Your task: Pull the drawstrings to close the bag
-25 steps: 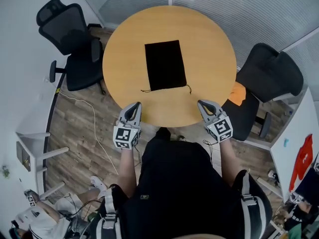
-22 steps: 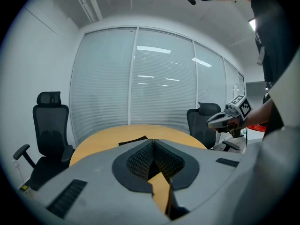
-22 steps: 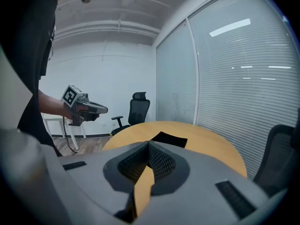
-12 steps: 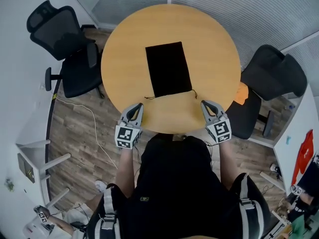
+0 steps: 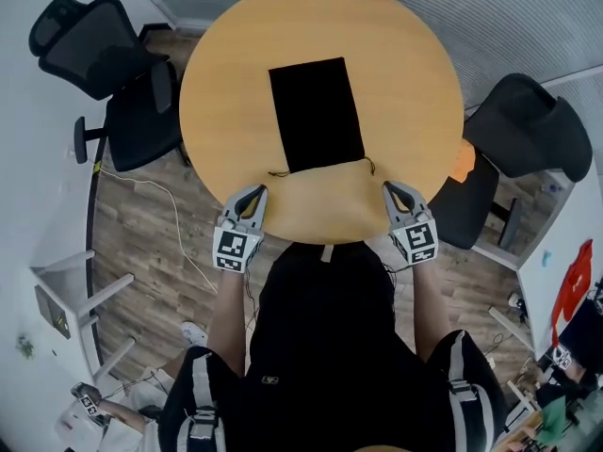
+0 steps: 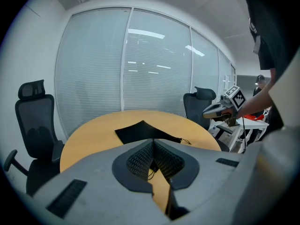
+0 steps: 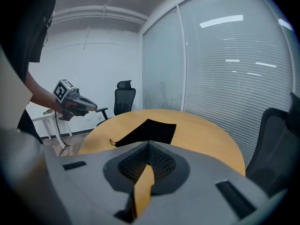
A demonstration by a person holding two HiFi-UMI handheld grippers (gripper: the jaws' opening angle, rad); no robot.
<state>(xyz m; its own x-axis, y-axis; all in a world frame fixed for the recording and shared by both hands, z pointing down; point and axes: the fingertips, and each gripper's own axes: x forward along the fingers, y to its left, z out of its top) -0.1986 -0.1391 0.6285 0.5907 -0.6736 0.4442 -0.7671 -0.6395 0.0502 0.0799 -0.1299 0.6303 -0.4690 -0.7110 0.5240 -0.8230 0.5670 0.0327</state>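
Since a second ago the left office chair (image 5: pixel 89 45) has slid further into the upper left corner, and both grippers have stayed low at the round table's (image 5: pixel 415 83) near edge. My left gripper (image 5: pixel 254 192) has its tongs pressed together on nothing. At centre, the black bag (image 5: pixel 316 113) lies flat; I can't see what's inside. Its drawstrings (image 5: pixel 277 172) trail from both lower corners. My right gripper (image 5: pixel 391 188) is likewise pressed together, empty, near the right cord end.
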